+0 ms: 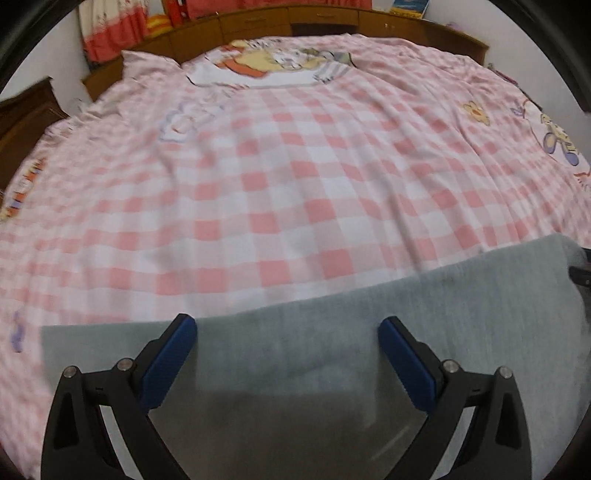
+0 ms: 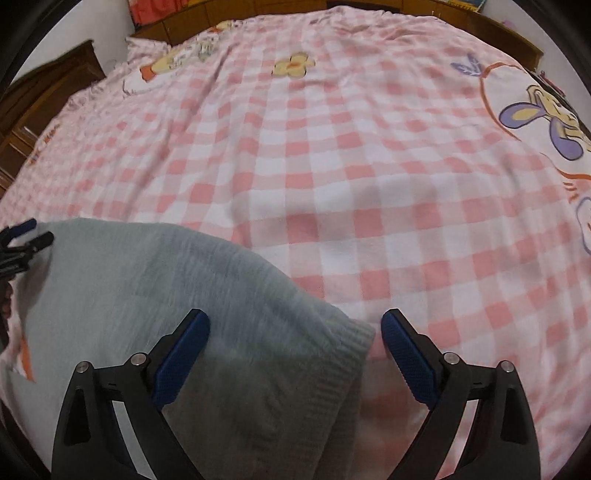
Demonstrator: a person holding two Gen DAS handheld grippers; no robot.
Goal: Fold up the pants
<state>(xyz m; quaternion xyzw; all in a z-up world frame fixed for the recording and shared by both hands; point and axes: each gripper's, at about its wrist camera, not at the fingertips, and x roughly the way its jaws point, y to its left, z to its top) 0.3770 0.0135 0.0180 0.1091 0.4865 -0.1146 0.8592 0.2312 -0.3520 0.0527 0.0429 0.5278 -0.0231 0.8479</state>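
Note:
Grey-green knit pants [image 1: 332, 350] lie flat on a pink checked bedsheet [image 1: 295, 184], filling the near part of the left wrist view. My left gripper [image 1: 287, 328] is open just above the pants, its blue pads spread wide with nothing between them. In the right wrist view the pants [image 2: 166, 295] lie at the lower left, with a ribbed cuff [image 2: 343, 354] near the middle. My right gripper [image 2: 295, 325] is open over that cuff and holds nothing. The left gripper's tips [image 2: 26, 236] show at the far left edge.
The bedsheet [image 2: 332, 166] covers a wide bed with cartoon prints. A wooden headboard [image 1: 295, 18] runs along the far side. A wooden cabinet [image 1: 22, 114] stands at the left. A pink curtain [image 1: 110, 26] hangs at the back left.

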